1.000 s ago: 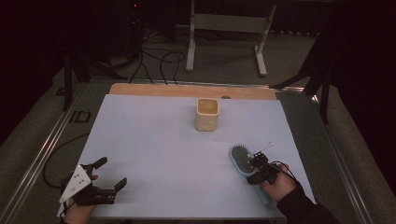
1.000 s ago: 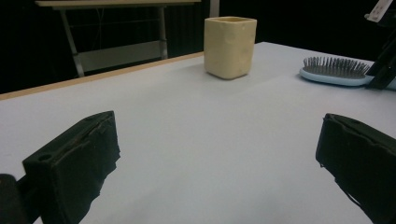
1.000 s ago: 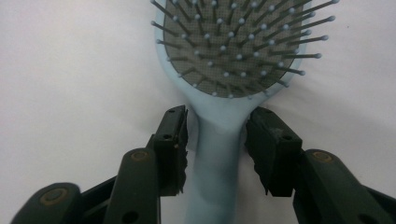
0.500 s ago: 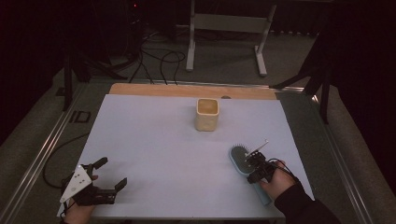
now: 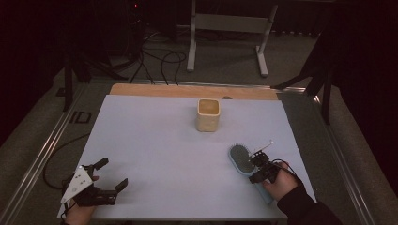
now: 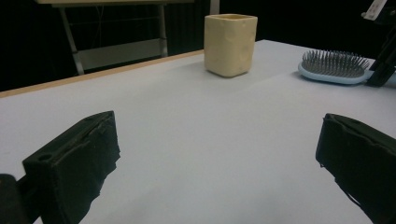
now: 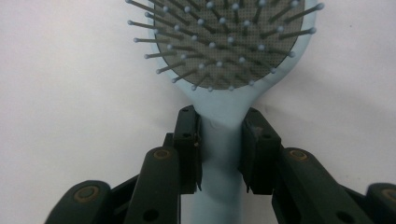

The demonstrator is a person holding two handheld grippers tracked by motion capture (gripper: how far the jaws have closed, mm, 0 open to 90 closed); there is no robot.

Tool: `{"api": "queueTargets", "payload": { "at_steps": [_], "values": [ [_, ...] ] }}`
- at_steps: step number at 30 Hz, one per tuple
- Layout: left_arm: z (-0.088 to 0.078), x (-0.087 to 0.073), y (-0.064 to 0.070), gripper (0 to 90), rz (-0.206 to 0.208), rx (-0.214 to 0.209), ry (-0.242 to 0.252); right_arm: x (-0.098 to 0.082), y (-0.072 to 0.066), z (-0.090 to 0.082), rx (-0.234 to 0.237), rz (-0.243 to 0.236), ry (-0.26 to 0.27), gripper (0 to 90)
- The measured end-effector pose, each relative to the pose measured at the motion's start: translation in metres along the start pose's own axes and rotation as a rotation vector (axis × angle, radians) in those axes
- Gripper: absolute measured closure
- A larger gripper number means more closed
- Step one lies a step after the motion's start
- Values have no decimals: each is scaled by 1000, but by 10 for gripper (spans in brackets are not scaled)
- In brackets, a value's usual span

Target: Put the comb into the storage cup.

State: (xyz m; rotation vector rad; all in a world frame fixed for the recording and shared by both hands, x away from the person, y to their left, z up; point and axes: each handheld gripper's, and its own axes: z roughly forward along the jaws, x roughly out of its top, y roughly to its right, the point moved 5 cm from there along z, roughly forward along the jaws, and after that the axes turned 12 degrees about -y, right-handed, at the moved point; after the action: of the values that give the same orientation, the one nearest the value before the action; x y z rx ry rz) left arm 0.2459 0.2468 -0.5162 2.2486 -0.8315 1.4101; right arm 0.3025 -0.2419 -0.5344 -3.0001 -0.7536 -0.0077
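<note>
From the high view, one pale blue hairbrush lay bristles up near the right front corner of the white surface, its handle pointing toward the person, likely so the right gripper could take it by the narrow neck. That gripper sat over the handle with its jaws to either side. One cream square cup stood upright well apart toward the far middle, open mouth up, a probable holder for the brush. The left gripper rested at the left front corner, jaws spread and holding nothing, seemingly kept out of the way.

In the left gripper view, its two black jaws stood wide apart over bare surface, with the single cup ahead and the single hairbrush to its right, flat on the surface.

In the right gripper view, the jaws had just been closing with the hairbrush neck between them; the left pad met the handle, the right pad looked just at it, so the hold seemed nearly made, low on the neck where the brush was slimmest
</note>
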Motion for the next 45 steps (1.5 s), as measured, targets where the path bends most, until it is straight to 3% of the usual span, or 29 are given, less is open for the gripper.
{"api": "queueTargets", "payload": {
  "at_steps": [17, 21, 25, 35, 45],
  "values": [
    [-1, 1, 0, 0, -5, -3, 7, 4, -8, -21, 47, -22, 91, 713],
    [-1, 0, 0, 0, -5, -4, 5, 8, -9, -27, 49, -38, 148, 714],
    [0, 0, 0, 0, -5, -3, 4, 10, -12, -33, 91, -43, 183, 714],
    [0, 0, 0, 0, -6, -4, 5, 16, -14, -48, 70, -45, 312, 714],
    [0, 0, 0, 0, -7, -6, 5, 26, -23, -63, 69, -77, 415, 714]
  ]
}}
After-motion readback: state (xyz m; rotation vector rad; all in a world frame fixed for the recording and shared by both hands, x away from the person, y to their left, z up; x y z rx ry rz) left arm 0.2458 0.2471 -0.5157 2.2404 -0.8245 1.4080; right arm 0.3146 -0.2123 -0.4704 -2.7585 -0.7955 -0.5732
